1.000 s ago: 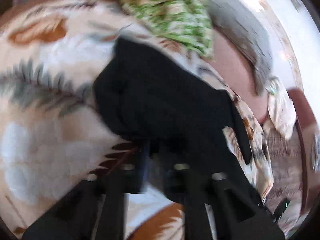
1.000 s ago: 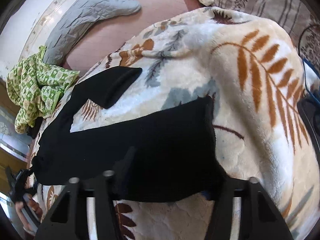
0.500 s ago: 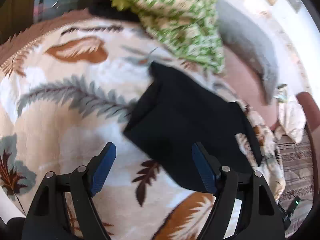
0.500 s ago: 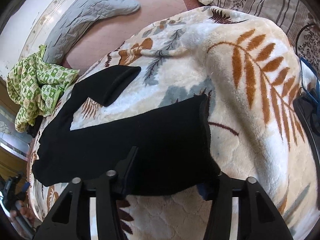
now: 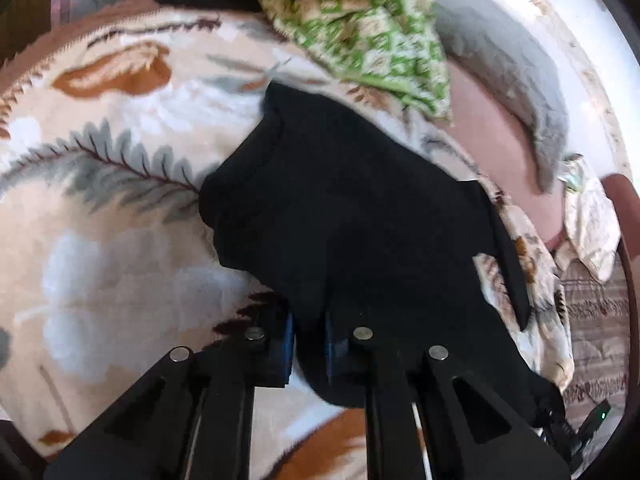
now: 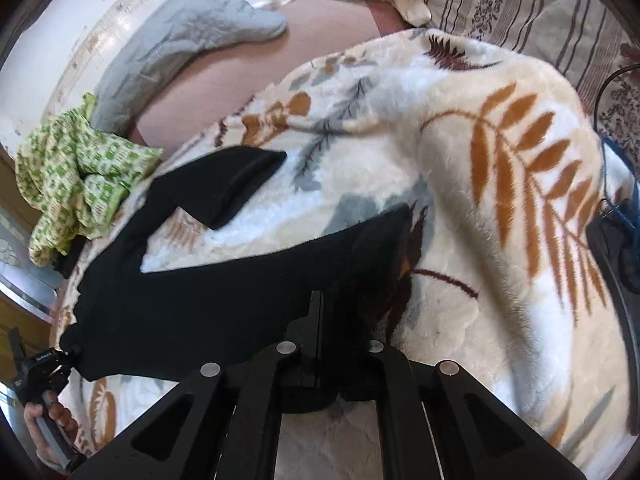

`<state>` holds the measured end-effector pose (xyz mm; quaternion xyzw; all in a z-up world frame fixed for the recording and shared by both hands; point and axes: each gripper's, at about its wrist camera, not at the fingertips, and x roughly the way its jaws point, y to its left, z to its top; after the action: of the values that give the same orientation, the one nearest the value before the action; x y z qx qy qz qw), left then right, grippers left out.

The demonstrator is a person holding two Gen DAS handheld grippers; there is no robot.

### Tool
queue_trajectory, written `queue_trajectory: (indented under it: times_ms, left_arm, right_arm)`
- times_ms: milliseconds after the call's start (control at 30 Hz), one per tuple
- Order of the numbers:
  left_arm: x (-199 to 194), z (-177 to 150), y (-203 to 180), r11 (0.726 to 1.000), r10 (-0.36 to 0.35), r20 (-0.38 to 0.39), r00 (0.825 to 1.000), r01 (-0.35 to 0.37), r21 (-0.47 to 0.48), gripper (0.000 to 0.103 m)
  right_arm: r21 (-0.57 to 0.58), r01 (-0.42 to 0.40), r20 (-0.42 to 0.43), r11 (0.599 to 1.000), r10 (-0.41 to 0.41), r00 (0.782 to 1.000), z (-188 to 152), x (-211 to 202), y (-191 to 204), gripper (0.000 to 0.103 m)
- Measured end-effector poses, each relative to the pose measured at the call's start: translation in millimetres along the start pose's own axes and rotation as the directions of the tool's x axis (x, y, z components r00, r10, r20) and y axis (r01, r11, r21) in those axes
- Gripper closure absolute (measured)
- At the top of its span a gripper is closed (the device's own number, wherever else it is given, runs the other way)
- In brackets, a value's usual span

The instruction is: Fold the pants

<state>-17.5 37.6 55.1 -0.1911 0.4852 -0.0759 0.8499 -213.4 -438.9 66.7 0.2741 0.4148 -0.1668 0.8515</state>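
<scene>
Black knit pants, pinched by each closed hand-held gripper, sprawl across plush leaf-print blanket.

Bright day light in both views, soft, no hard shadows. White wall at 1 o'clock in left view washed out by glare; same wall at 10 o'clock in right view glows too. Left view smeared by motion blur, blanket leaves fuzzy. Right view sharper. Black pants too dark, no folds show. Edges bend round, corners black.
</scene>
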Motion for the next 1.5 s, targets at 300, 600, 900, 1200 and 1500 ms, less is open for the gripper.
queue_trajectory:
  times_ms: [300,600,900,1200,1500]
  left_arm:
    - [-3,-13,34,0.998,0.062,-0.095,0.993,-0.065,-0.026,0.076]
    - [-58,5,41,0.995,0.084,0.071,0.994,-0.088,0.047,0.037]
    - [-27,54,10,0.988,0.060,0.031,0.998,-0.064,0.141,0.020]
    - [36,102,-24,0.989,0.030,-0.041,0.999,-0.024,0.148,0.020]
    - [85,144,-48,0.988,0.058,-0.083,0.995,-0.045,0.149,0.020]
  right_arm:
    - [-0.025,0.058,-0.073,0.998,-0.059,0.996,-3,9,1,0.094]
    - [-0.029,0.162,0.056,0.986,-0.160,0.986,10,-30,7,0.052]
    - [-0.322,-0.020,-0.003,0.947,0.020,1.000,26,20,118,0.040]
    - [-0.444,-0.062,-0.017,0.894,0.061,0.998,62,98,212,0.029]
    - [-0.592,0.000,-0.004,0.806,-0.003,1.000,95,161,260,0.021]
